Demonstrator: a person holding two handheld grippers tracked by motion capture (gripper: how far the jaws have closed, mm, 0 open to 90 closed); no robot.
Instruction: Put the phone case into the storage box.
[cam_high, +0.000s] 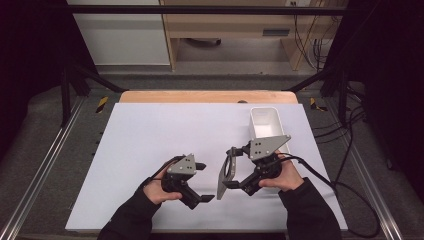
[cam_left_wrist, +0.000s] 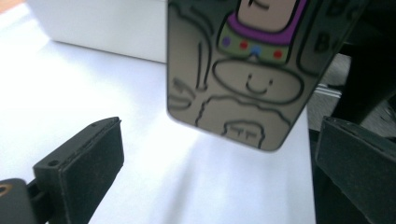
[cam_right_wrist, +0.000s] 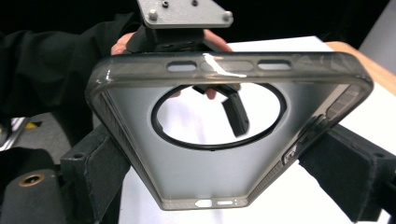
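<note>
Smoke-grey translucent phone case, seen edge-on from the high view, stands tilted off the white table, pinched across its width by the right claw, whose jaws press its two long sides; it hangs roughly mid-table toward the near edge, between the two claws. A white rectangular plastic bin sits just behind the right hand, near the table's right edge, while the left and far stretches of the white surface lie bare, giving wide room there. The left claw faces the case from just beside it, jaws spread wide with nothing between them; the left hand and dark sleeve come in from the bottom edge. In the left gripper view, the case's back fills the top, showing a cartoon figure drawn in black outline with a purple-and-green collar dotted red and blue and a small smile; it hovers above the table, apart from both black padded jaws. In the right gripper view, the case's hollow inside faces the camera, with a dark ring around a round opening, slots along its top rim, and both pads clamped on its side walls.
</note>
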